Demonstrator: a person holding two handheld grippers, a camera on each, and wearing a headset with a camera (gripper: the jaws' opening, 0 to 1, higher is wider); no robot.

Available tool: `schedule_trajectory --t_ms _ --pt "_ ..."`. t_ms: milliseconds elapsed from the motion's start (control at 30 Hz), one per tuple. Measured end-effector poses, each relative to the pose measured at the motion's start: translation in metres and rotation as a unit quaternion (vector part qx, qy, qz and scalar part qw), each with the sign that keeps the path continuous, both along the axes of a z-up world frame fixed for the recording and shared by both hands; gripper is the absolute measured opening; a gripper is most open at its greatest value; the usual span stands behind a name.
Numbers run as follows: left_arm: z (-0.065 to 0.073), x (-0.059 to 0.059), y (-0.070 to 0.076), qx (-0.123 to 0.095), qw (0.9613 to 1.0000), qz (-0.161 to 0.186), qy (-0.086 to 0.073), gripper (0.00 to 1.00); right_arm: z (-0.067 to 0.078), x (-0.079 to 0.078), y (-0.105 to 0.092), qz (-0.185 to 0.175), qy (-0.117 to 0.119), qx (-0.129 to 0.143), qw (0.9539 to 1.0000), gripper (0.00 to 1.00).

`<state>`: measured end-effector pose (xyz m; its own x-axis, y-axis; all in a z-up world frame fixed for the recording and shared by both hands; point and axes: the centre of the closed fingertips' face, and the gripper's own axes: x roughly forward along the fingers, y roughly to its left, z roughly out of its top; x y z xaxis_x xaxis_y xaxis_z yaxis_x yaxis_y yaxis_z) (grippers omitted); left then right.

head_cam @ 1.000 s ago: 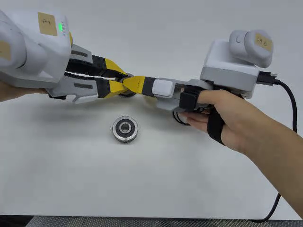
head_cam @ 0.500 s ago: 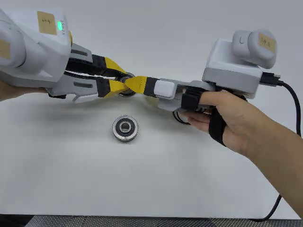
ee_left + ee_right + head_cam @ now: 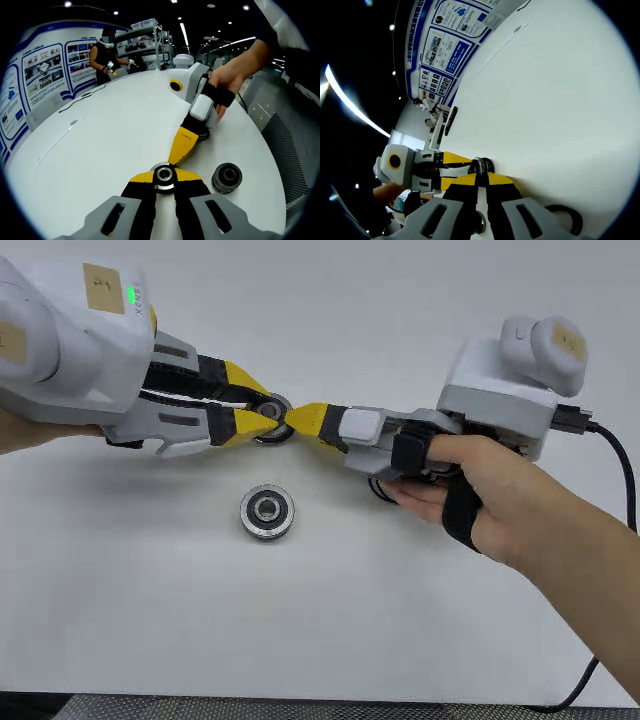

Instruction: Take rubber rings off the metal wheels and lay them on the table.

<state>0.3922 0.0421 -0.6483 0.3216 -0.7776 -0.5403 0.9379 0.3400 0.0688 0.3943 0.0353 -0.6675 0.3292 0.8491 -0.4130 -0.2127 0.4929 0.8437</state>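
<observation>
— What do my jaws hold?
— Your left gripper (image 3: 165, 176) clamps the silver metal wheel with black rubber ring (image 3: 273, 421) over the white table (image 3: 150, 590). Your right gripper (image 3: 480, 170) is pressed together at its rim; what it pinches is hidden.

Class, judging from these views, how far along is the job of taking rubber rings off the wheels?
Done: one black ring seems to lie on the table by the right hand. In hand: the left gripper clamps a wheel while the right gripper pinches at its rim, apparently on the rubber ring. Left: the second wheel on the table looks to have its ring on.
</observation>
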Motion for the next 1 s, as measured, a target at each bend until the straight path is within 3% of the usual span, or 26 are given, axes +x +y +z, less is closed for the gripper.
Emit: schedule_trajectory --t_ms 667,1000 --pt "-0.0027 0.0022 0.0041 0.001 1.0 0.001 0.001 0.13 0.0023 0.0015 -0.0041 -0.005 0.001 0.001 1.0 0.02" --pt "-0.003 0.0023 0.0041 0.005 1.0 -0.001 0.001 0.13 0.0084 -0.0006 -0.0016 0.004 -0.029 -0.023 0.9993 0.01"
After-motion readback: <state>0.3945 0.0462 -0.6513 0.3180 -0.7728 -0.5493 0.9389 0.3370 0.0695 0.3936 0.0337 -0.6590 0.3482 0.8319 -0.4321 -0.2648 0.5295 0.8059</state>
